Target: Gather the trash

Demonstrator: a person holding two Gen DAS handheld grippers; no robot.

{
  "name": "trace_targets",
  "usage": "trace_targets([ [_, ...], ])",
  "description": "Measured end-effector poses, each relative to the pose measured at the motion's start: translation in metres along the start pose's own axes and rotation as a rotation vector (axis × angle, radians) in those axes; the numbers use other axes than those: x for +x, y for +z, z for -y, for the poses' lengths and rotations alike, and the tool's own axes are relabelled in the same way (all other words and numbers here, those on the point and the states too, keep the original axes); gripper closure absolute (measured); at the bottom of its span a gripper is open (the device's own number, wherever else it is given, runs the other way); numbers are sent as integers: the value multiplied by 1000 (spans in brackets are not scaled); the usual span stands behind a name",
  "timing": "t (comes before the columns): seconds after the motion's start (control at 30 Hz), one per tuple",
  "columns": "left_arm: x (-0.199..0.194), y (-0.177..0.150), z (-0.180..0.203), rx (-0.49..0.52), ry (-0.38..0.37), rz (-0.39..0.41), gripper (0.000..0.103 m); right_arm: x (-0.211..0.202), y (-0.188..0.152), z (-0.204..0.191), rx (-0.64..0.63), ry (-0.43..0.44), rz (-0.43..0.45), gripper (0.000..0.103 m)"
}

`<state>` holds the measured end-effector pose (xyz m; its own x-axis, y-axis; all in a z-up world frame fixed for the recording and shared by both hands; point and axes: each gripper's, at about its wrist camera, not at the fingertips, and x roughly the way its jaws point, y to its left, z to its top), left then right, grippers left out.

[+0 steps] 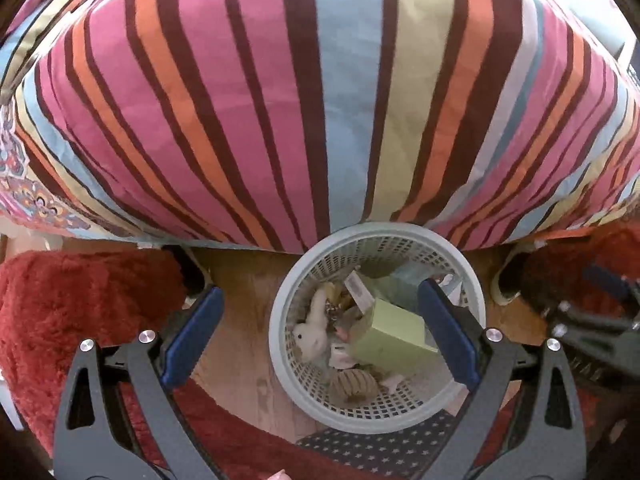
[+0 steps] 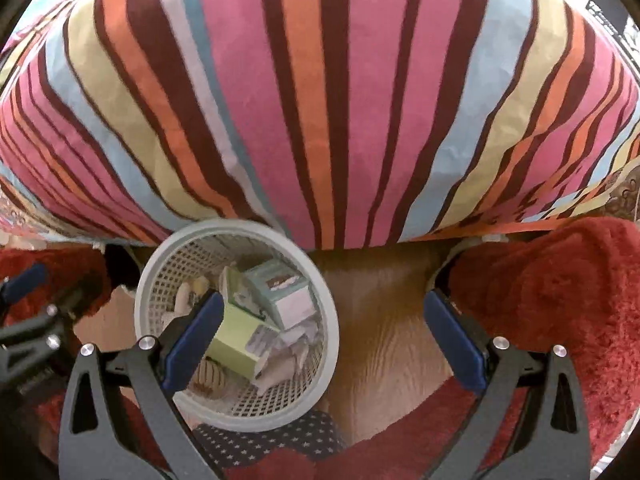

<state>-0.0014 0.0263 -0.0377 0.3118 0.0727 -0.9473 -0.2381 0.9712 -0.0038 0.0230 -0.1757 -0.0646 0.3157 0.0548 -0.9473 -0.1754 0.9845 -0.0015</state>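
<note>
A grey mesh waste basket (image 1: 280, 336) (image 2: 320, 300) stands on the wooden floor against the bed. Inside it lie a light green box (image 1: 390, 336) (image 2: 236, 332), a pale blue-and-white carton (image 2: 284, 288), crumpled paper (image 2: 284, 356) and a small white plush-like piece (image 1: 314, 328). My left gripper (image 1: 320, 320) hovers above the basket, open and empty, its right finger over the basket's rim. My right gripper (image 2: 324, 324) is open and empty too, its left finger over the basket and its right finger over bare floor.
A bed with a striped multicoloured cover (image 1: 320, 100) (image 2: 320, 100) fills the upper half of both views. Red fluffy fabric (image 1: 80, 312) (image 2: 540, 304) flanks the floor on both sides. A dark star-patterned cloth (image 1: 380, 448) (image 2: 272, 436) lies below the basket.
</note>
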Motion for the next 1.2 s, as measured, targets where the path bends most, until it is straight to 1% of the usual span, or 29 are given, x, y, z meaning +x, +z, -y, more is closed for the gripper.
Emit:
trace_targets([
  [0.27,-3,-1,5,8,17,-2,8,-1,-1,-9,-41,2,-3,7],
  [0.43,-2,-2,5,0,5,-13,8,1,-1,-8,-41,2,-10,7],
  [1.2,-5,-1,7,10,6,-5,8,3,-2,-5,-41,3,-16,7],
])
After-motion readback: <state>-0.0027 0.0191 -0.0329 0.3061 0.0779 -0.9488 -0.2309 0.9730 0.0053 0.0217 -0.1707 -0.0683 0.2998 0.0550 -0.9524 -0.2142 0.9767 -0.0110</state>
